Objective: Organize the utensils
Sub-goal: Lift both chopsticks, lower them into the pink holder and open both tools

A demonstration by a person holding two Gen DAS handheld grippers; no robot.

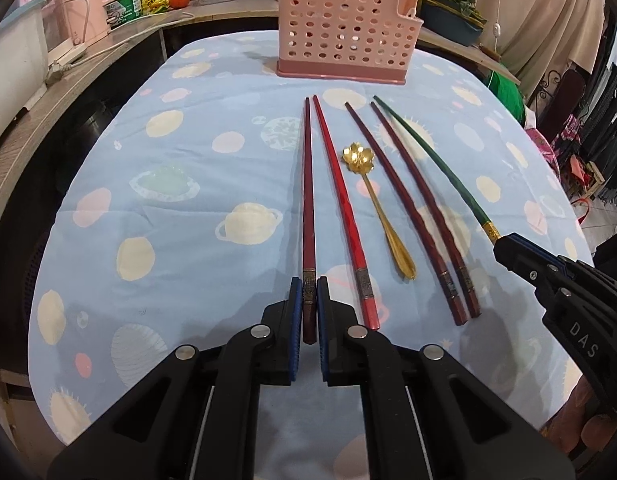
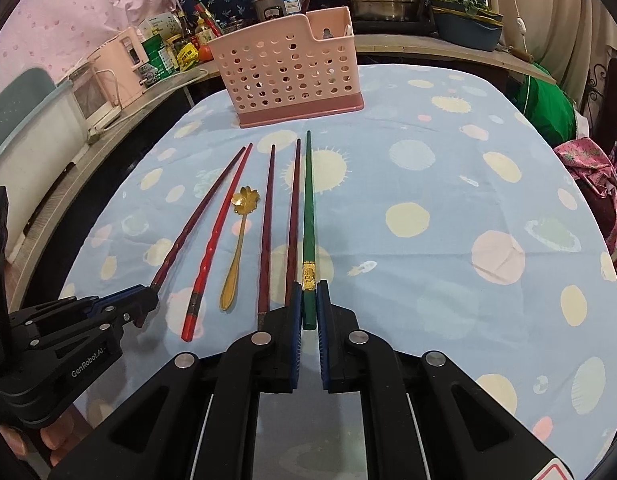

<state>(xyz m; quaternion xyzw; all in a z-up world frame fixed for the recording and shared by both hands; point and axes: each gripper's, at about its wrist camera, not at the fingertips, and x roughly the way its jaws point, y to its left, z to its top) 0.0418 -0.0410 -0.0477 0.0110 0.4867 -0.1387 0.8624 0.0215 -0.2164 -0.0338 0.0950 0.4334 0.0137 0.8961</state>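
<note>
Left wrist view: left gripper (image 1: 309, 295) clamps the dark red chopstick (image 1: 307, 208), its length running straight ahead toward the pink caddy (image 1: 344, 36). Right wrist view: right gripper (image 2: 309, 295) pinches the green chopstick (image 2: 307, 208), likewise aimed at the caddy.

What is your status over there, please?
Left tongs shut on dark red chopstick. Right tongs shut on green chopstick. Both chopsticks still on cloth. Basket ahead, path clear.
</note>
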